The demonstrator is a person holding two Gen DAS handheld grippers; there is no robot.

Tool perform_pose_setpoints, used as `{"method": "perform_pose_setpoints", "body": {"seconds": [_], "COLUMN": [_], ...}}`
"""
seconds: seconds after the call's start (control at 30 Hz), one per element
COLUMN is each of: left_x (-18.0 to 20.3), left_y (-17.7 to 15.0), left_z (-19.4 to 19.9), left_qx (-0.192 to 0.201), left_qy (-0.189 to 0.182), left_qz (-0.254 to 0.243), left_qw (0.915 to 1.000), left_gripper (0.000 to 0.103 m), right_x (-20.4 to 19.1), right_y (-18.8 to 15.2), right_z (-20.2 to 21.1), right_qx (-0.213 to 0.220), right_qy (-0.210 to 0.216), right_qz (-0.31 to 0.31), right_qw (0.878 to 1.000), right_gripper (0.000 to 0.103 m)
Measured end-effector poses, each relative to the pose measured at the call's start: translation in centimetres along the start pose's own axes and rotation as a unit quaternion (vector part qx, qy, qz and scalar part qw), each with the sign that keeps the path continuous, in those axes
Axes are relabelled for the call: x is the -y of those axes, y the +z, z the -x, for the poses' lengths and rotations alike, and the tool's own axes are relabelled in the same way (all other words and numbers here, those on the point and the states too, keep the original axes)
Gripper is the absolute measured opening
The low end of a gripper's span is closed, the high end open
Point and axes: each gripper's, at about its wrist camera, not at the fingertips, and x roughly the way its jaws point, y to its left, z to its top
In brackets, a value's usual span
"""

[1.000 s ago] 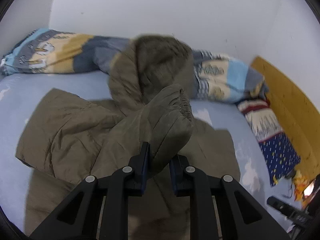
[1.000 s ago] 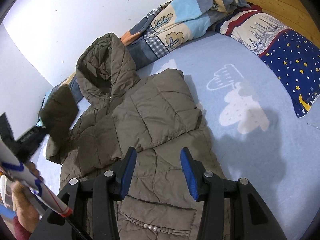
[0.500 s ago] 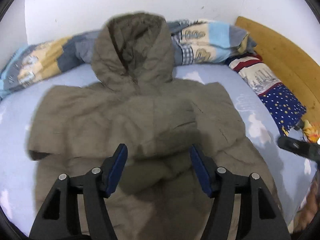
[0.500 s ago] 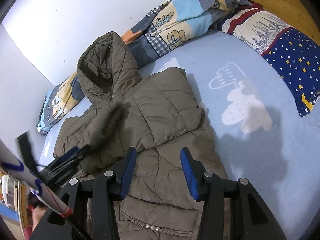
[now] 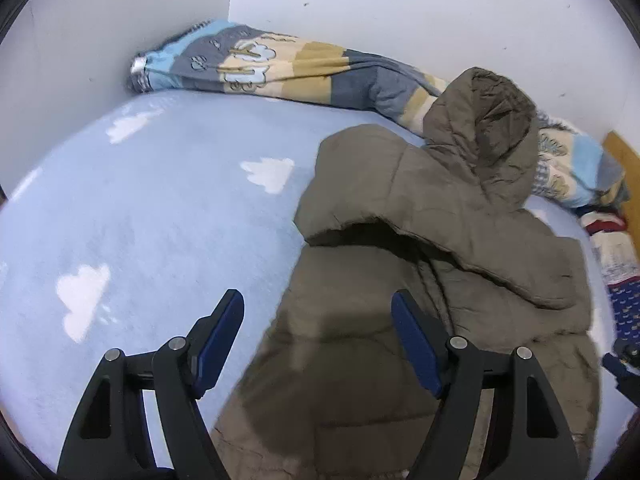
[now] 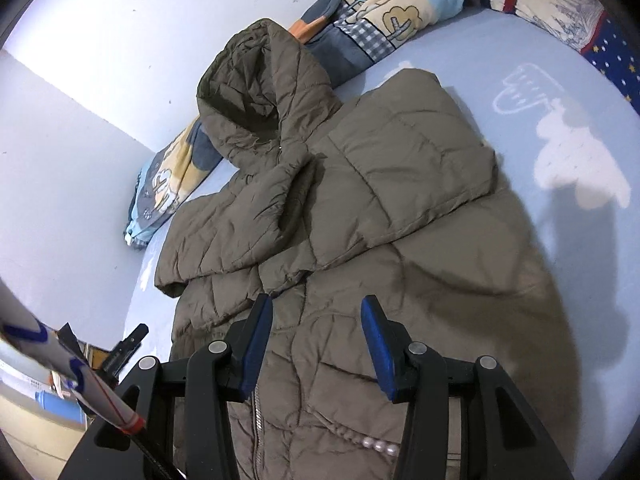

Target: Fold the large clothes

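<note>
Coat [image 6: 400, 208] flat on bed [image 5: 160, 216], both sleeves folded in; left gripper [image 5: 318, 334] and right gripper [image 6: 317, 340] wide open, empty, above it

My left wrist view looks down from the coat's [image 5: 420, 240] left side; my right one looks from its hem, both sharing the hood [image 6: 256, 92].

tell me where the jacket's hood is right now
In the right wrist view the hood sits at the jacket's far end, upper centre-left, leaning on the patterned blanket along the white wall.
</note>
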Motion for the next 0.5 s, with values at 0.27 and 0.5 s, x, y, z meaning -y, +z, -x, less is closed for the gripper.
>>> {"method": "perform_pose_setpoints", "body": {"seconds": [0.27, 0.5], "left_x": [1.8, -0.2], "left_y": [0.5, 1.8], "left_z": [0.9, 0.3], "left_qx": [0.008, 0.003], "left_qy": [-0.013, -0.012], "left_qz": [-0.045, -0.009], "left_qw": [0.9989, 0.9999], "left_gripper": [0.075, 0.075], "right_x": [-1.9, -2.5], "right_y": [1.8, 4.4], "right_z": [-4.5, -9.8], "right_qx": [0.015, 0.018], "right_qy": [0.034, 0.029], "right_qz": [-0.100, -0.153], "right_qw": [0.994, 0.988], "right_gripper": [0.050, 0.050]}}
